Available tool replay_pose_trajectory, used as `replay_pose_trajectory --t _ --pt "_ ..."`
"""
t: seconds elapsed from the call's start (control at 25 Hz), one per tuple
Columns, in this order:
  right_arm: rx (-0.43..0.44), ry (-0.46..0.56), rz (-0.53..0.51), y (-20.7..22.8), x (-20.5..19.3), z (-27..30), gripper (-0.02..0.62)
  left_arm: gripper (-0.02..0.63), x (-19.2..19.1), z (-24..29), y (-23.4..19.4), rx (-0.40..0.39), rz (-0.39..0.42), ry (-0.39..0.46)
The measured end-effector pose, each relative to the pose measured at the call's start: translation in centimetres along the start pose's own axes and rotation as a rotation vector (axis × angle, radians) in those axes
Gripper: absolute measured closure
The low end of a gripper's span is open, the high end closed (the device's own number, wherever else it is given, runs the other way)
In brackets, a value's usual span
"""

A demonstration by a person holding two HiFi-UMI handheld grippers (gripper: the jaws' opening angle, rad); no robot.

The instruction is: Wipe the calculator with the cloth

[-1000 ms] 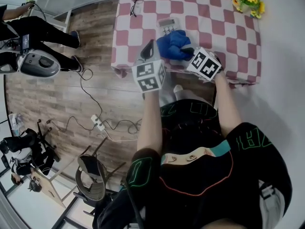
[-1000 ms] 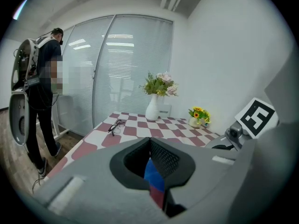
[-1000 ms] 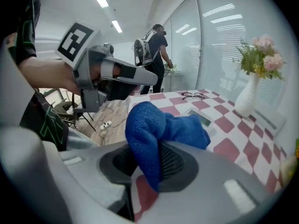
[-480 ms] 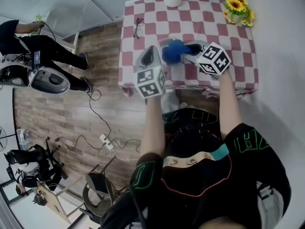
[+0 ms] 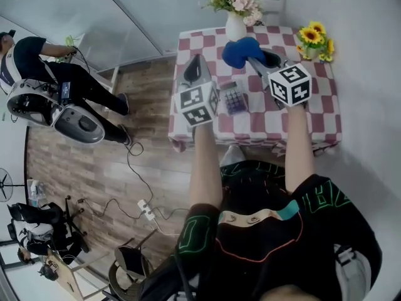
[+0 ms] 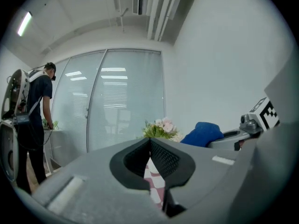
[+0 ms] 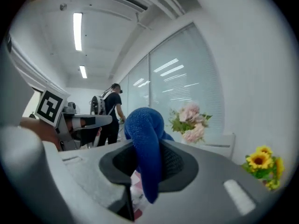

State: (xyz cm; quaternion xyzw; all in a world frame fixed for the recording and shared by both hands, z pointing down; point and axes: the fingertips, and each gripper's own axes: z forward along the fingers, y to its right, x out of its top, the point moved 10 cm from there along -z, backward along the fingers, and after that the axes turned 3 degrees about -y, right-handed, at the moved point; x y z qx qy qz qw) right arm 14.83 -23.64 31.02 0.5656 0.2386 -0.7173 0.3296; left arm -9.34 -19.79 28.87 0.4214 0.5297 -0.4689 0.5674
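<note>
Right gripper view: cloth (image 7: 144, 139) in gripper (image 7: 148, 164)

I see bright, even light from ceiling strip lights (image 7: 77, 31). Reflections streak glass wall (image 7: 180, 76). Shadows soft. Strong fisheye bend and black corners in both gripper views. Close-up body of left hand-held gripper (image 6: 149, 143) blurred.

The cloth (image 7: 142, 125) looked a soft, nubbly blue knit, matt all over. The left gripper (image 6: 150, 143) and right gripper (image 7: 150, 149) had smooth, matt grey plastic shells, their pads (image 6: 164, 158) dark and finely ribbed. The tablecloth (image 5: 313, 108) was checked fabric, the floor (image 5: 144, 137) grainy wood planking, the vase (image 5: 235, 27) glossy white.
</note>
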Motion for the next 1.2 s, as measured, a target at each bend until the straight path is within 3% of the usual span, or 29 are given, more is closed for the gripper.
replay_pose_trajectory --t 0.2,0.4,0.76,1.0,1.2 --pt "-0.195 0.119 0.026 1.1 2.7 -2.5 0.495 0.595 3.3 -0.4 0.1 0.071 0.011 0.1" --pt "-0.298 0.131 0.025 1.8 3.5 -3.4 0.5 0.595 3.0 -0.7 1.0 0.046 0.065 0.112" --pt "-0.351 0.144 -0.019 1.7 3.9 -3.8 0.499 0.595 2.2 -1.2 1.4 0.032 0.066 0.116" --pt "-0.35 0.149 -0.023 1.5 4.0 -4.2 0.499 0.595 2.0 -1.8 1.2 0.04 0.09 0.102" --pt "-0.344 0.161 -0.029 1.4 4.5 -4.6 0.499 0.595 2.3 -2.2 0.9 0.04 0.06 0.121"
